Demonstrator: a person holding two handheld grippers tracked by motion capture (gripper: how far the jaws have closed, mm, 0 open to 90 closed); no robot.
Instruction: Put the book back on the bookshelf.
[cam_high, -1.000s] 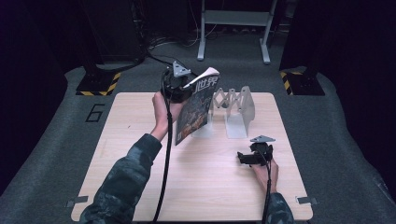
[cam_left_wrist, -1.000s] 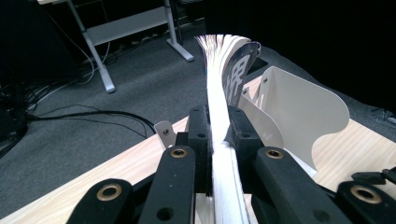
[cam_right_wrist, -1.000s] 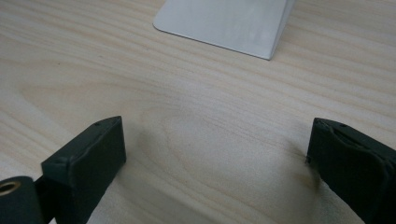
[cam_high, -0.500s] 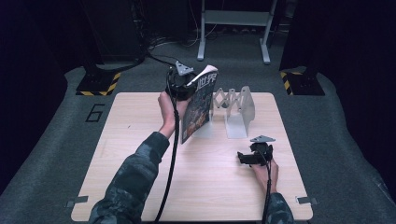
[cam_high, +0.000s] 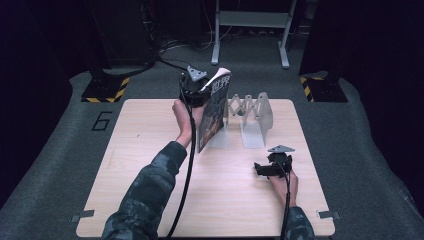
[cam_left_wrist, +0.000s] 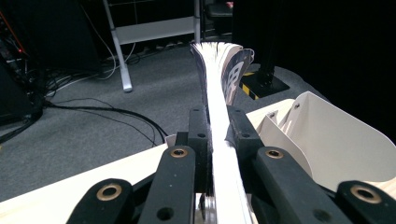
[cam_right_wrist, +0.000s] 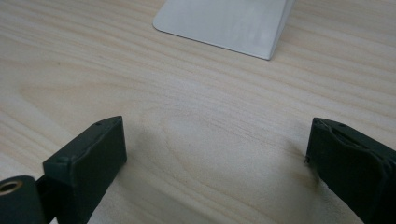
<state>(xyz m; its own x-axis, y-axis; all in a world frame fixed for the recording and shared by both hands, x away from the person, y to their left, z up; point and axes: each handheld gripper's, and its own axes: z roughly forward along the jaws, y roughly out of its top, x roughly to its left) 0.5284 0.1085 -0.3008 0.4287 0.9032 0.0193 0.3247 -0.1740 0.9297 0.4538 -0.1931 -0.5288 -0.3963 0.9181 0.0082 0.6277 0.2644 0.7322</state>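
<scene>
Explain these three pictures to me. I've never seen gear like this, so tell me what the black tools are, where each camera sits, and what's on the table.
A person works at a wooden table with a hand-held two-jaw gripper in each hand. One camera looks down from above; the others ride on the grippers, looking along their black jaws. The left gripper is clamped on a book, holding it upright beside a white metal book rack. The right gripper rests low over bare wood with its jaws wide apart, holding nothing.

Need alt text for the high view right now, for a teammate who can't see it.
The left gripper holds a magazine upright by its top edge, beside a white expanding file rack at the far side of the wooden table. The right gripper rests open on the table, near right.
</scene>
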